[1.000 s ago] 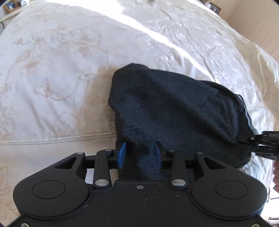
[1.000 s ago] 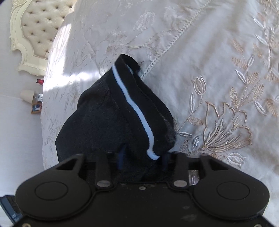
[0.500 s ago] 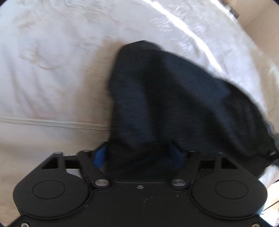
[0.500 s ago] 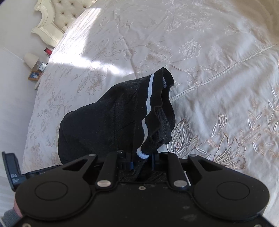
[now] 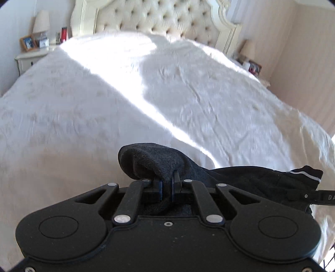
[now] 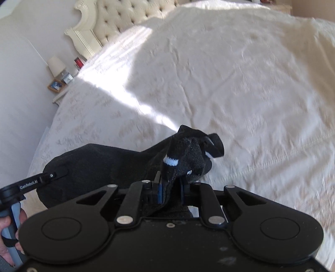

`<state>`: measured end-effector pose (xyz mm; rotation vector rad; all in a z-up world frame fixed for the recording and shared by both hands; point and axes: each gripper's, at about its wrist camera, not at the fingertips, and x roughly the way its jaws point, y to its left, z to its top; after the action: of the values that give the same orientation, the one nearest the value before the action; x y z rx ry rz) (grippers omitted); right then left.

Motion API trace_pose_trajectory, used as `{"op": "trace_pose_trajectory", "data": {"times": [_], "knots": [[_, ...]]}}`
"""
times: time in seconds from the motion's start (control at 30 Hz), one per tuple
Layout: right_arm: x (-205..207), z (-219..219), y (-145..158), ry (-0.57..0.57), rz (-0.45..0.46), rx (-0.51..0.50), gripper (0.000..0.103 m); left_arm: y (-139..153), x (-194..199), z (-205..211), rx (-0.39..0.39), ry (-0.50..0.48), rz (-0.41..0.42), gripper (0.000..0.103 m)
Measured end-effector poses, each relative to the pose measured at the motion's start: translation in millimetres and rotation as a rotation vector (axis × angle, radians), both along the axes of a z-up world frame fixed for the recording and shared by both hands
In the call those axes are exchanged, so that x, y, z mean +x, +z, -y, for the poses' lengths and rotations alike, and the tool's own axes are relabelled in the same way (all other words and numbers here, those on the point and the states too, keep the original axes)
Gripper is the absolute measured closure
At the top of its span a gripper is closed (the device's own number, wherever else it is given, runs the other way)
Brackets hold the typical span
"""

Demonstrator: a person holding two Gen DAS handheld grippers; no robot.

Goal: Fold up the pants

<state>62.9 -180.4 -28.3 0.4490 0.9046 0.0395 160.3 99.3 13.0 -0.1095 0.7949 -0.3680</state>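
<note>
The dark pants (image 5: 150, 159) hang lifted above the white bedspread (image 5: 167, 94), stretched between both grippers. My left gripper (image 5: 166, 184) has its jaws closing, and the blue pads pinch a fold of the dark cloth. My right gripper (image 6: 170, 184) is also closing, with the bunched waistband and its white stripe (image 6: 171, 162) pressed between the pads. In the right wrist view the pants (image 6: 104, 165) run left to the left gripper (image 6: 56, 173). The right gripper (image 5: 314, 196) shows at the right edge of the left wrist view.
A tufted cream headboard (image 5: 159, 18) stands at the far end of the bed (image 6: 230, 83). A nightstand (image 5: 31, 56) with a lamp (image 5: 40, 23) and frames is at the far left, another at the far right. A person's hand (image 6: 8, 226) holds the left gripper's handle.
Both grippers have risen and tilted up, lifting the pants off the bedspread. The left jaws went from wide around the cloth to a tight pinch. The headboard has come into view.
</note>
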Motion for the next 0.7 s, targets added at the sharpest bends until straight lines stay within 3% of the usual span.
{"op": "trace_pose_trajectory", "data": {"times": [0.17, 0.27, 0.33, 0.37, 0.43, 0.47, 0.53, 0.6, 0.7], "knots": [[46, -6, 23, 0.015, 0.131, -0.016, 0.087, 31, 39, 2, 0.026, -0.005, 0.154, 0.093], [74, -7, 25, -0.002, 0.184, 0.007, 0.087, 27, 62, 0, 0.024, 0.017, 0.152, 0.088], [90, -8, 9, -0.007, 0.178, 0.007, 0.084, -5, 77, -3, 0.074, 0.048, 0.083, 0.074], [99, -7, -5, -0.019, 0.147, 0.008, 0.075, -27, 81, -8, 0.101, 0.078, 0.013, 0.071], [116, -5, -41, -0.051, 0.017, -0.012, 0.07, -80, 91, -21, 0.178, 0.158, -0.172, 0.074], [122, -1, -62, -0.065, -0.074, -0.038, 0.071, -104, 92, -28, 0.24, 0.201, -0.251, 0.082], [124, 2, -92, -0.08, -0.208, -0.113, 0.073, -142, 85, -44, 0.347, 0.27, -0.378, 0.084], [116, 5, -95, -0.076, -0.214, -0.143, 0.073, -150, 70, -61, 0.327, 0.314, -0.419, 0.084], [106, 0, -79, -0.048, -0.174, -0.17, 0.073, -130, 52, -69, 0.292, 0.363, -0.399, 0.084]]}}
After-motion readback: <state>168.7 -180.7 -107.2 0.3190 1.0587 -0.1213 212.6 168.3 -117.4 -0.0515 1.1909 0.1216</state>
